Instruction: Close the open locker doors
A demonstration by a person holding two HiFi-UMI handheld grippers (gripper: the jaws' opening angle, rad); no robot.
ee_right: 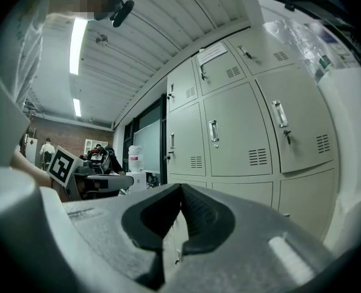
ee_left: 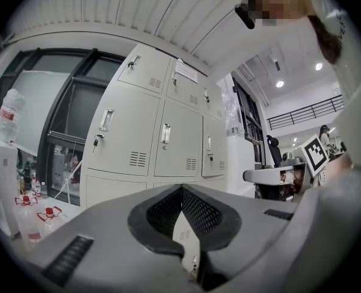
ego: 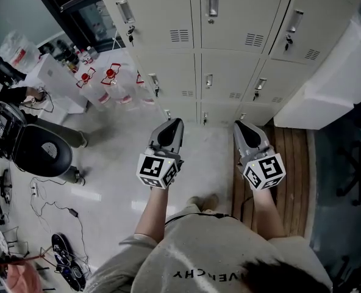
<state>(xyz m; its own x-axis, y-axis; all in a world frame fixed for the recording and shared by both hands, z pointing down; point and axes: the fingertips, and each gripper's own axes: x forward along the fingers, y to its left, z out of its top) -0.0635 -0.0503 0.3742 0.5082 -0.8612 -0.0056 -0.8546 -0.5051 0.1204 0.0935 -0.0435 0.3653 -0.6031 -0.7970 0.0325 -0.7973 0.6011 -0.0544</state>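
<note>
The left gripper's (ego: 177, 122) fingers (ee_left: 200, 212) are clenched tip to tip with nothing between them. The right gripper's (ego: 238, 124) fingers (ee_right: 202, 215) are clenched the same way, also empty. In the head view both point at the lockers (ego: 229, 54) across the upper frame, apart from them. Every locker door in view sits flush shut. Red-capped bottles (ego: 110, 81) stand on the floor (ego: 119, 157) at upper left.

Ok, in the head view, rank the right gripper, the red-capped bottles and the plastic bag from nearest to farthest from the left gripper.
From the left gripper:
1. The right gripper, right beside it.
2. The red-capped bottles, ahead and to the left.
3. The plastic bag, far left, past the bottles.
</note>
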